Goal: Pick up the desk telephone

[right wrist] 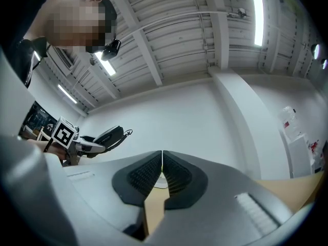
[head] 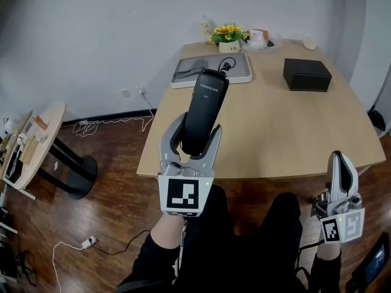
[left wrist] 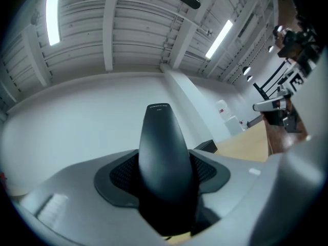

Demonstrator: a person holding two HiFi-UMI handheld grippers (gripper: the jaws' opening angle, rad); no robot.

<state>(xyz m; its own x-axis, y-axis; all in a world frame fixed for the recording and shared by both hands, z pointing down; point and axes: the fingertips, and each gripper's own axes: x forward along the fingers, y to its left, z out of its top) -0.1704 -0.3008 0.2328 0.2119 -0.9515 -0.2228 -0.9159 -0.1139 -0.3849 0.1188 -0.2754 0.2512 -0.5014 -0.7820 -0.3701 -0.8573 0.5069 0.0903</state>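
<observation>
While your left gripper point(head: 195, 133) clamps its jaws around the telephone handset point(head: 208, 99) at frame centre, above the desk's point(head: 275, 127) near edge, the handset's long axis runs straight along the jaws toward the grey tray point(head: 243, 73). Your right gripper point(head: 339, 163), jaws closed on nothing, hangs lower right, well apart.

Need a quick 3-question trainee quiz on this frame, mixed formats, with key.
1. True or false: the left gripper is shut on the handset.
2. The black box sits on: A the floor, B the table, C the white tray.
3. Fill in: the jaws of the right gripper are ____ (together or apart), with nothing held.
Key: 1 true; 2 B; 3 together.
</observation>
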